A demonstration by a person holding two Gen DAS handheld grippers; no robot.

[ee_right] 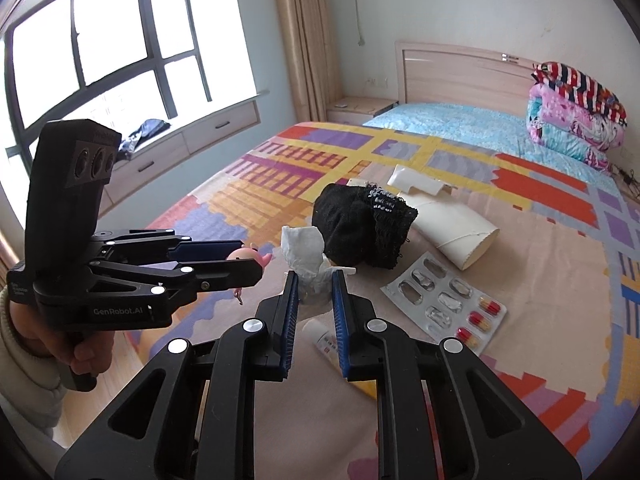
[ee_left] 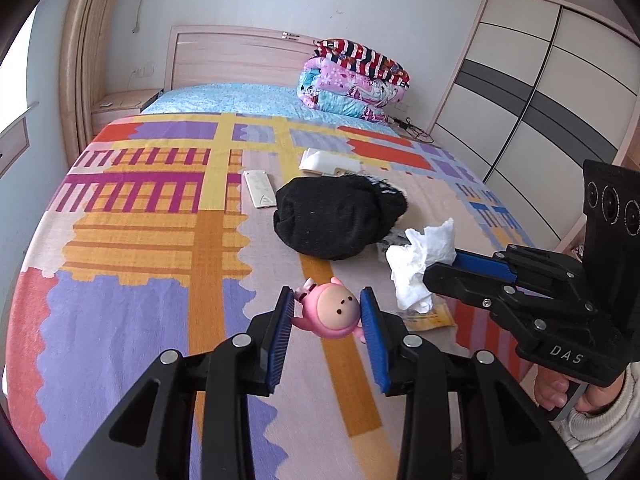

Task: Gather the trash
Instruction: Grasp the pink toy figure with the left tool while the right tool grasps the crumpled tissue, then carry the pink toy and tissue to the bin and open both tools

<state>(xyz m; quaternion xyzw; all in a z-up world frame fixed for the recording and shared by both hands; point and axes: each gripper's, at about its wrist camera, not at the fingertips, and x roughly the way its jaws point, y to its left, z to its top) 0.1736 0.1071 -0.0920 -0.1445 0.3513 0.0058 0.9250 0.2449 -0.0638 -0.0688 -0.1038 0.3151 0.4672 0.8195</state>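
My left gripper (ee_left: 326, 300) is shut on a pink toy figure (ee_left: 330, 314) and holds it above the patterned bedspread (ee_left: 140, 240); the toy also shows in the right wrist view (ee_right: 250, 257). My right gripper (ee_right: 314, 284) is shut on a crumpled white tissue (ee_right: 304, 256), which also shows in the left wrist view (ee_left: 420, 264). A used pill blister pack (ee_right: 446, 300) lies to the right of the tissue. A small tube (ee_right: 324, 340) lies under the right gripper.
A black knit hat (ee_left: 336, 216) lies mid-bed, with a white remote (ee_left: 260, 190) to its left and torn white packaging (ee_right: 448, 228) behind it. Folded quilts (ee_left: 352, 80) sit by the headboard. A wardrobe (ee_left: 540, 100) stands on the right.
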